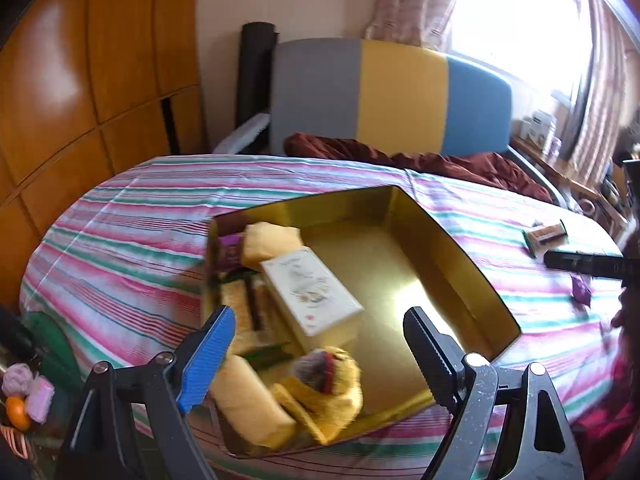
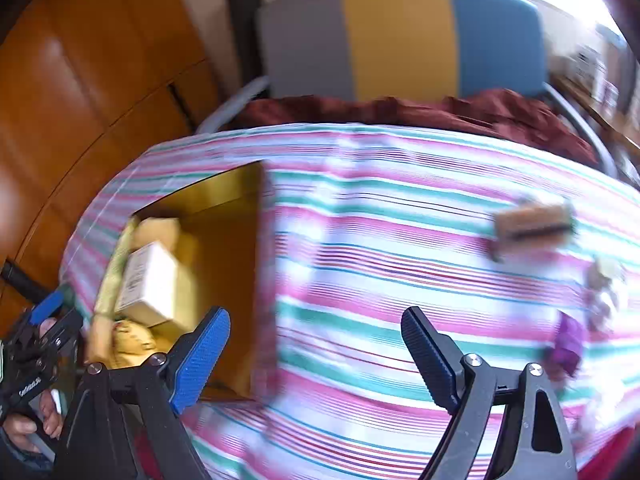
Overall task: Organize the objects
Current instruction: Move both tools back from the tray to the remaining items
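Note:
An open gold tin point(image 1: 452, 240) lies on the striped tablecloth point(image 1: 120, 220). Its left half holds a white carton point(image 1: 312, 292), yellow packets point(image 1: 248, 404) and a tea bag point(image 1: 316, 368). My left gripper point(image 1: 318, 320) hovers open over the tin's near end with nothing between its fingers. The right gripper point(image 2: 316, 320) is open over bare cloth to the right of the tin point(image 2: 224, 240), also with nothing in it. On the cloth further right lie a brown snack packet point(image 2: 532, 224), a purple wrapper point(image 2: 566, 344) and a pale wrapper point(image 2: 604, 288). The right wrist view is blurred.
A chair point(image 1: 400, 96) with a grey, yellow and blue back stands behind the table, with maroon cloth point(image 1: 440, 164) on its seat. Wooden cupboard doors point(image 1: 80, 80) fill the left. A cluttered shelf point(image 1: 540, 128) sits by the bright window. A basket with fruit point(image 1: 18, 408) is low on the left.

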`<action>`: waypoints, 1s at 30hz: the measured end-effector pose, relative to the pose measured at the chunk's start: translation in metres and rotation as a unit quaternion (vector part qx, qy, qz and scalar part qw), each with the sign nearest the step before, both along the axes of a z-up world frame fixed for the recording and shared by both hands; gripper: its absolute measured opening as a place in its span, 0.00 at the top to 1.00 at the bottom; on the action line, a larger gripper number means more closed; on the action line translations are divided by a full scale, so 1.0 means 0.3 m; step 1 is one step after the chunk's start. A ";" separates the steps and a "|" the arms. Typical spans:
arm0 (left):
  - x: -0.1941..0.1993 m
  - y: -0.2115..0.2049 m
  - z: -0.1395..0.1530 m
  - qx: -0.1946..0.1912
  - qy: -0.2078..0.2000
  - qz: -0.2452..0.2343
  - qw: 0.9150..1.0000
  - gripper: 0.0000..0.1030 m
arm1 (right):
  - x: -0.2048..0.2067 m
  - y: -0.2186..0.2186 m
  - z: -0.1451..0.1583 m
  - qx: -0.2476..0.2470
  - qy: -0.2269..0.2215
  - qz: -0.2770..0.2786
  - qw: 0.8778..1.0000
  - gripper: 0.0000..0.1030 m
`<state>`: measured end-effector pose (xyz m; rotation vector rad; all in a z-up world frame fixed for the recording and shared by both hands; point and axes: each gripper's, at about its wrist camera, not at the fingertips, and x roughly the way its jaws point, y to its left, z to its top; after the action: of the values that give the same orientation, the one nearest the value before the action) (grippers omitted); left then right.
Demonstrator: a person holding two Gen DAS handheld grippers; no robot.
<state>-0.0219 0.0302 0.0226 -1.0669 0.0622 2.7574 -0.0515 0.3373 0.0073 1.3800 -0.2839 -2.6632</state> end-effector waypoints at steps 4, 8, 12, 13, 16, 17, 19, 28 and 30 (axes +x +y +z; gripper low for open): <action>0.009 0.078 -0.005 -0.008 -0.002 -0.028 1.000 0.16 | 0.049 0.202 0.007 -0.002 -0.006 -0.066 0.998 0.13; 0.017 0.154 -0.002 -0.013 0.001 -0.054 0.998 0.16 | 0.119 0.426 0.035 -0.006 0.002 -0.144 0.990 0.13; 0.018 0.229 -0.001 -0.013 0.000 -0.082 0.997 0.16 | 0.197 0.653 0.036 -0.034 0.013 -0.240 0.970 0.13; 0.019 0.251 -0.002 -0.012 -0.001 -0.090 0.996 0.16 | 0.219 0.708 0.028 -0.043 0.015 -0.267 0.963 0.13; 0.025 0.325 -0.008 -0.018 -0.001 -0.116 0.993 0.16 | 0.292 0.845 -0.007 -0.078 0.028 -0.333 0.939 0.13; 0.026 0.349 -0.010 -0.020 -0.002 -0.125 0.992 0.16 | 0.320 0.889 -0.031 -0.105 0.028 -0.352 0.930 0.13; 0.027 0.407 -0.017 -0.023 -0.004 -0.143 0.989 0.17 | 0.371 0.959 -0.085 -0.196 0.033 -0.378 0.904 0.13; 0.037 0.688 -0.096 -0.023 -0.041 -0.222 0.974 0.21 | 0.419 1.014 -0.096 -0.274 0.084 -0.388 0.876 0.13; 0.048 0.743 -0.116 -0.030 -0.047 -0.238 0.970 0.22 | 0.413 1.011 -0.095 -0.278 0.087 -0.382 0.877 0.13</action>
<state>-0.0074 0.2531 -0.0123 -1.0338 0.3423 2.2848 0.0724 0.6406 -0.0211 0.9373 -1.7232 -2.8183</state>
